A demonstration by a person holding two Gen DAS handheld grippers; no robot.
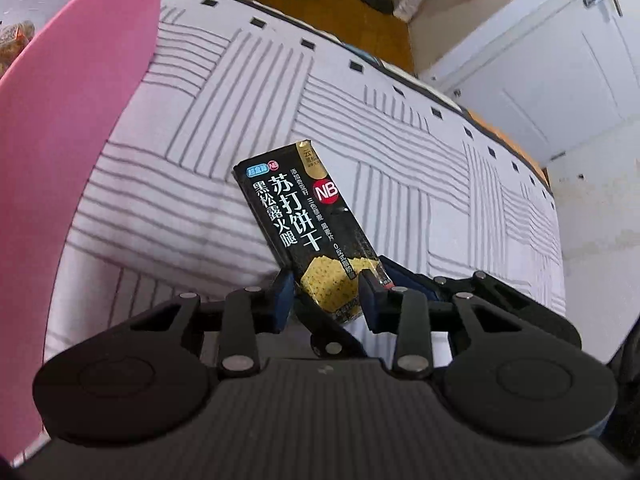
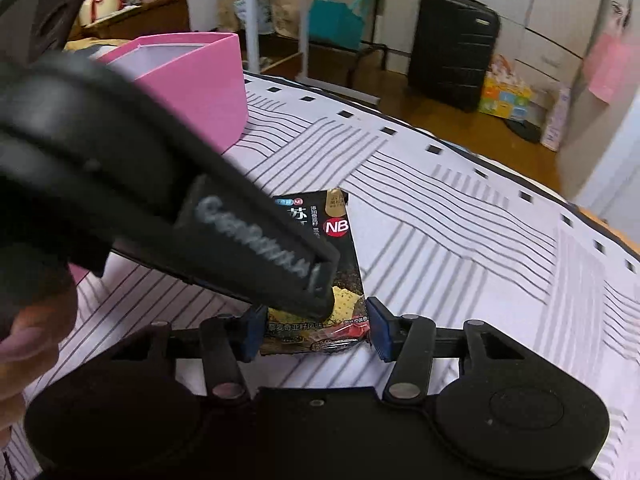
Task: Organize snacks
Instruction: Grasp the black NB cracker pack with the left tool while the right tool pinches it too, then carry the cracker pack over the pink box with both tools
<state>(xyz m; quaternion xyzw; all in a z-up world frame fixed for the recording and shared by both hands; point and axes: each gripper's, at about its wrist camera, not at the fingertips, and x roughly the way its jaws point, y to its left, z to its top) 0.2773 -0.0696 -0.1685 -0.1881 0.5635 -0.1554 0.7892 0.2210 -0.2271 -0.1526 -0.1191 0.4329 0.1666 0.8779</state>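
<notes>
Both of my hand-held grippers, left (image 1: pixel 326 292) and right (image 2: pixel 316 328), have their pads on the cracker pack (image 1: pixel 304 224), tilted over the bed (image 1: pixel 400 184). It is not yet in the pink box (image 2: pixel 200 80) just beyond, so I judge sorting barely begun.

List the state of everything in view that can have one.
cracker packet, tilted, its lower end between both tools.
left tool, shut on the cracker packet.
right tool, shut on the cracker packet, pads at its side edges.
pink box, upright, top open.
suitcase, upright, closed.
</notes>
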